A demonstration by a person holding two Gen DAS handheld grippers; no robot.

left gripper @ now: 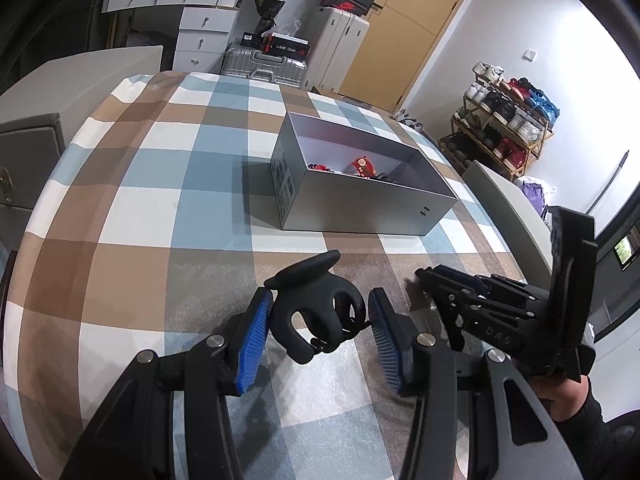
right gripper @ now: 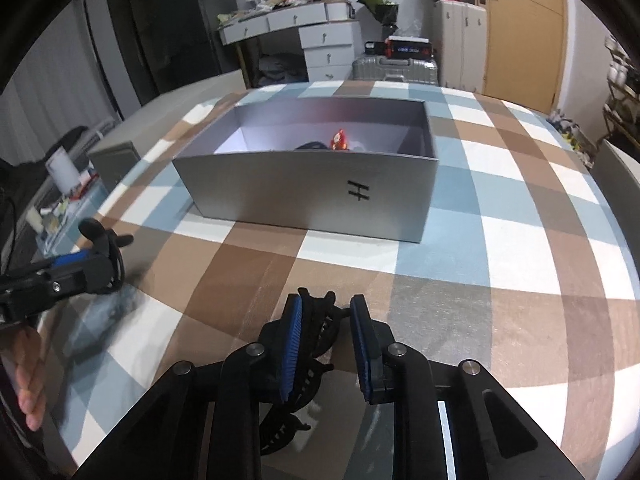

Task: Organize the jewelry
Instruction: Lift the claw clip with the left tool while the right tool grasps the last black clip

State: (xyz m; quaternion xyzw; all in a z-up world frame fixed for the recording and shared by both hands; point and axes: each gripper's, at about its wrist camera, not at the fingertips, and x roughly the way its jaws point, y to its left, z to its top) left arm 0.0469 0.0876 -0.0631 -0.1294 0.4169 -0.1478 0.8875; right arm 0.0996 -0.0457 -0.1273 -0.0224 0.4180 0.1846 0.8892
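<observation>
In the left wrist view my left gripper (left gripper: 320,300) is shut on a black hair claw clip (left gripper: 316,316), held just above the checked tablecloth (left gripper: 160,200). My right gripper (left gripper: 424,278) reaches in low from the right. In the right wrist view my right gripper (right gripper: 327,300) has a second black claw clip (right gripper: 320,332) between its blue pads (right gripper: 291,344), down on the cloth; the pads sit close on it. The left gripper (right gripper: 106,256) with its clip (right gripper: 94,232) shows at the left edge. Beyond stands an open silver box (right gripper: 312,200) (left gripper: 360,208) holding a red trinket (right gripper: 340,140) (left gripper: 363,166) and dark pieces.
A person's hand (right gripper: 28,392) shows at the lower left. Past the table stand a white dresser (right gripper: 320,36), grey suitcases (left gripper: 264,66), a wooden door (left gripper: 416,32) and a shoe rack (left gripper: 504,128). A grey cabinet (left gripper: 24,160) sits left of the table.
</observation>
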